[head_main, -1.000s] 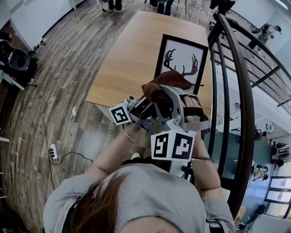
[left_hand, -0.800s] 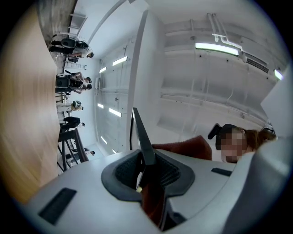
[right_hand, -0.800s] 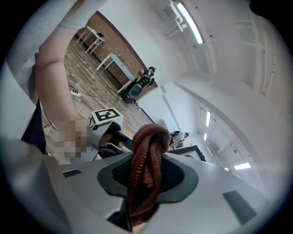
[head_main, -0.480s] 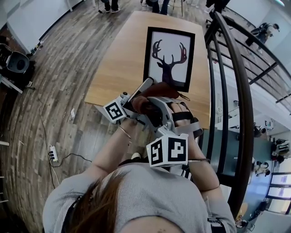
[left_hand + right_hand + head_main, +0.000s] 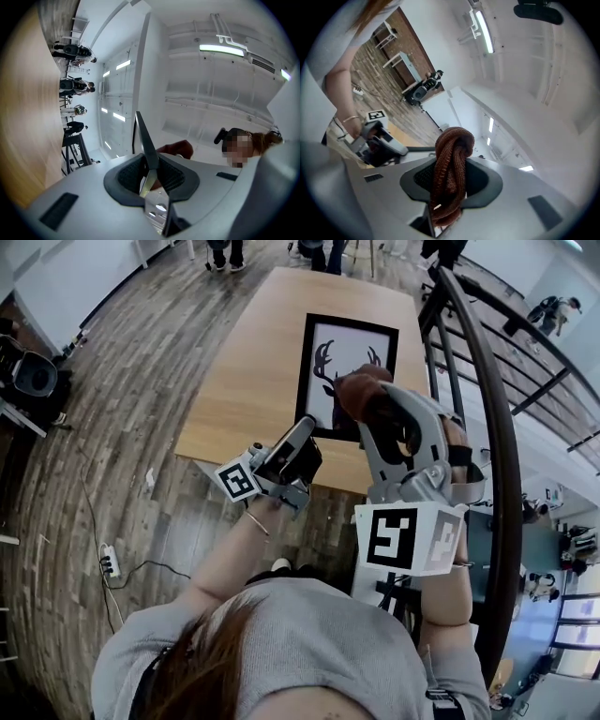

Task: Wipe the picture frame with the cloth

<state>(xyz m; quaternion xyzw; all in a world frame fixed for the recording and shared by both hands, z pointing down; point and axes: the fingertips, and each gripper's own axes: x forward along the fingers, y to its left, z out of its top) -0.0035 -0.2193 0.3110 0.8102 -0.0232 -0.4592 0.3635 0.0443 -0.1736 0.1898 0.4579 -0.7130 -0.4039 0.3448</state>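
The black picture frame (image 5: 319, 348) with a deer print stands tilted over the wooden table (image 5: 248, 362). My left gripper (image 5: 307, 427) is shut on its near lower edge. In the left gripper view that edge shows as a thin dark blade (image 5: 145, 138) between the jaws of the left gripper (image 5: 151, 176). My right gripper (image 5: 367, 395) is shut on a bunched brown cloth (image 5: 356, 390), held in front of the print's lower right part. The cloth (image 5: 451, 168) fills the gap of the right gripper (image 5: 449, 187), and the cloth (image 5: 180, 149) shows beyond the frame. Whether it touches the glass I cannot tell.
A dark metal railing (image 5: 487, 381) runs along the right side, close to my right arm. A power strip (image 5: 110, 552) and cable lie on the wooden floor at left. Equipment (image 5: 33, 376) stands at far left. People (image 5: 225, 249) stand beyond the table's far end.
My right gripper has risen with the cloth from beside the left gripper to in front of the print. The left gripper keeps its hold on the frame's edge.
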